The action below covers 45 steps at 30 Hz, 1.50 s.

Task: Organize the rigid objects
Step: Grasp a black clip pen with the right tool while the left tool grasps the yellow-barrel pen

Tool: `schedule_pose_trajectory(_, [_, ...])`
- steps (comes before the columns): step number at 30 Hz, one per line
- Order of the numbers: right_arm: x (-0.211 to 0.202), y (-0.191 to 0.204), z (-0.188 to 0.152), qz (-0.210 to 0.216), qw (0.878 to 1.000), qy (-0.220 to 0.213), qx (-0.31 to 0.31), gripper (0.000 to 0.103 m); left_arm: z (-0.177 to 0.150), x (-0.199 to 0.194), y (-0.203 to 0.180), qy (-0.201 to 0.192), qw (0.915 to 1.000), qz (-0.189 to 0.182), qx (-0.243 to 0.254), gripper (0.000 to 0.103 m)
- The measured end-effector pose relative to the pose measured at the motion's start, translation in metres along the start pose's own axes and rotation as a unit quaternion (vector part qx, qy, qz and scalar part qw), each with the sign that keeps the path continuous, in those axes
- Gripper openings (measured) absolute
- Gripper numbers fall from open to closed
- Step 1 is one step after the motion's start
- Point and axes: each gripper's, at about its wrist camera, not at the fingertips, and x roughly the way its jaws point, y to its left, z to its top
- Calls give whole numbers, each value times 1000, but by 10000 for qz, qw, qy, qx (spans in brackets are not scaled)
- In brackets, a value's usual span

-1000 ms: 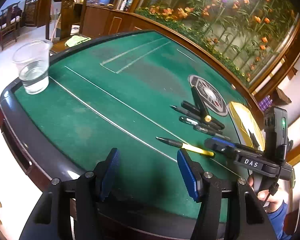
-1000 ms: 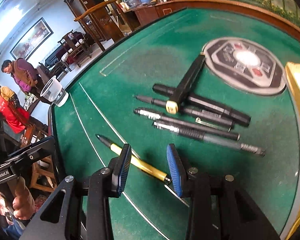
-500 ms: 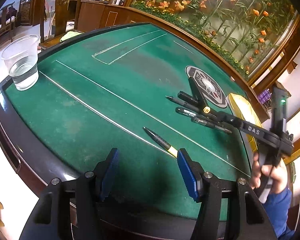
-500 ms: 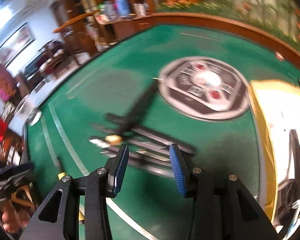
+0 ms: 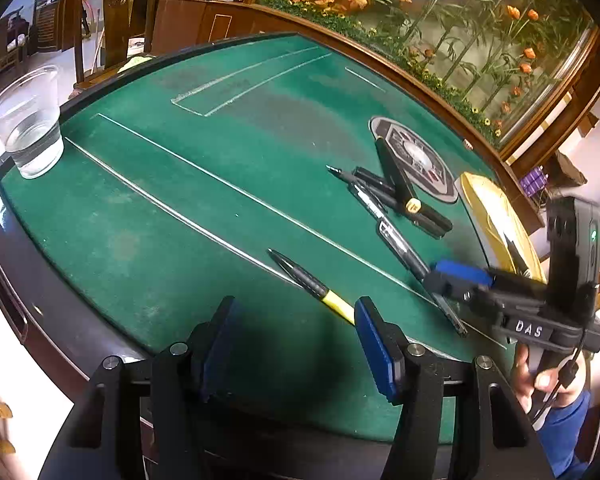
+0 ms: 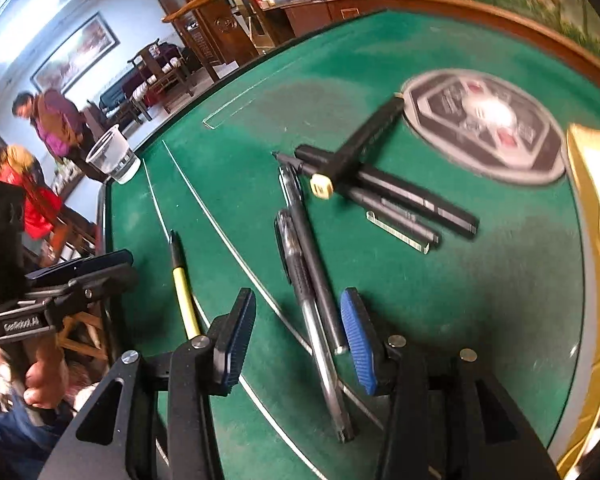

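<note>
Pens [image 6: 312,280] partly hidden, seemingly loose between right gripper [image 6: 296,336] jaws

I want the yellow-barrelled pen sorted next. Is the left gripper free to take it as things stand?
Probably yes: the left gripper is open and empty, and the yellow-barrelled pen lies alone on the felt just ahead of its fingers, apart from the other pens.

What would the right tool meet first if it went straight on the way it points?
Probably the two dark pens lying side by side between the right tool's open pads, on the green felt; depth is unclear.

pens [image 6: 376,196]: black, heaped on green felt | yellow-barrelled pen [image 5: 315,287]: apart, flat
</note>
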Motion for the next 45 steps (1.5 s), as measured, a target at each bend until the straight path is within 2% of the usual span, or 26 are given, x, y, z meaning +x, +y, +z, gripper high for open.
schedule_pose_trajectory(4, [4, 6, 20, -365, 9990, -223, -153, 42, 0, 6, -10, 68, 9999, 73, 53, 63])
schedule_pose_trajectory(8, [9, 3, 33, -406, 9987, -219, -192, 23, 2, 13, -19, 134, 9998, 168, -10, 63])
schedule_pose_trajectory(12, [19, 1, 39, -391, 9989, -54, -250, 23, 2, 23, -31, 264, 9993, 267, 34, 63])
schedule_pose_trajectory(14, [22, 4, 41, -324, 9989, -55, -330, 23, 1, 27, -36, 278, 9984, 494, 73, 63])
schedule_pose_trajectory(18, [26, 15, 48, -571, 9958, -96, -711, 22, 2, 33, -48, 237, 9955, 879, 270, 63])
schedule_pose_trajectory(22, [26, 12, 50, -600, 9953, -60, -752, 21, 1, 38, -53, 156, 9915, 1171, 552, 63])
schedule_pose_trajectory(24, [27, 5, 48, -443, 9971, 101, -607, 21, 1, 35, -50, 147, 9925, 1088, 529, 63])
schedule_pose_trajectory(26, [26, 1, 46, -233, 9983, 73, -524, 21, 2, 34, -45, 160, 9937, 981, 522, 63])
schedule_pose_trajectory(29, [27, 3, 45, -219, 9979, 57, -611, 21, -1, 30, -43, 157, 9935, 978, 557, 63])
schedule_pose_trajectory(31, [29, 7, 44, -284, 9972, 75, -688, 21, -3, 28, -43, 131, 9934, 967, 598, 63])
schedule_pose_trajectory(34, [32, 18, 43, -628, 9935, 21, -951, 20, -3, 31, -48, 101, 9918, 1078, 674, 63])
schedule_pose_trajectory(35, [32, 22, 42, -754, 9916, 30, -1052, 20, -3, 31, -49, 61, 9909, 1148, 706, 54])
schedule_pose_trajectory(36, [32, 23, 41, -834, 9906, 38, -1085, 19, -3, 32, -49, -16, 9887, 1313, 730, 40])
schedule_pose_trajectory(37, [31, 23, 40, -886, 9903, 55, -1071, 14, -3, 32, -49, -99, 9853, 1527, 763, 16])
schedule_pose_trajectory(38, [29, 22, 39, -937, 9902, 65, -1034, 11, -2, 32, -48, -107, 9852, 1540, 751, 13])
schedule_pose_trajectory(40, [27, 16, 37, -929, 9912, 40, -940, 10, 0, 28, -39, -60, 9901, 1276, 579, 13])
schedule_pose_trajectory(45, [13, 7, 31, -850, 9934, -54, -765, 9, 5, 23, -27, -104, 9919, 1180, 455, 13])
